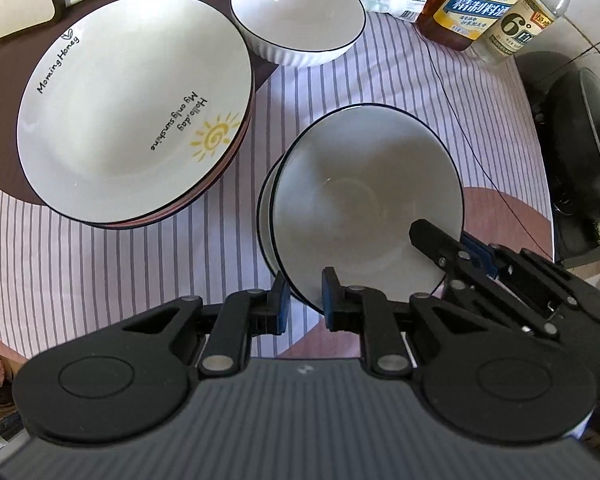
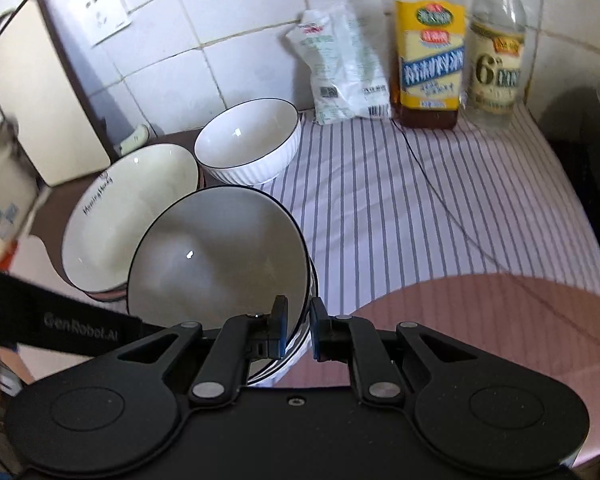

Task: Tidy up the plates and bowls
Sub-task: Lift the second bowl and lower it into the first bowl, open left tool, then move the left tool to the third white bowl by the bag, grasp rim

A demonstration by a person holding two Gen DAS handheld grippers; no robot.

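Note:
A stack of nested white bowls with dark rims (image 1: 364,200) sits on the striped cloth; it fills the near left of the right wrist view (image 2: 216,256). My left gripper (image 1: 305,300) has its jaws around the stack's near rim, one finger inside and one outside. My right gripper (image 2: 299,330) is shut on the stack's right rim; it also shows in the left wrist view (image 1: 460,248). A stack of white plates printed "Morning Honey" (image 1: 136,108) lies to the left (image 2: 128,212). A single ribbed white bowl (image 1: 296,12) stands behind (image 2: 252,140).
A white packet (image 2: 340,68), a yellow-labelled bottle (image 2: 428,60) and a clear bottle (image 2: 496,56) stand by the tiled wall. A cutting board (image 2: 40,92) leans at the left. A black pan (image 1: 580,152) is at the right. A thin cord (image 2: 440,184) crosses the cloth.

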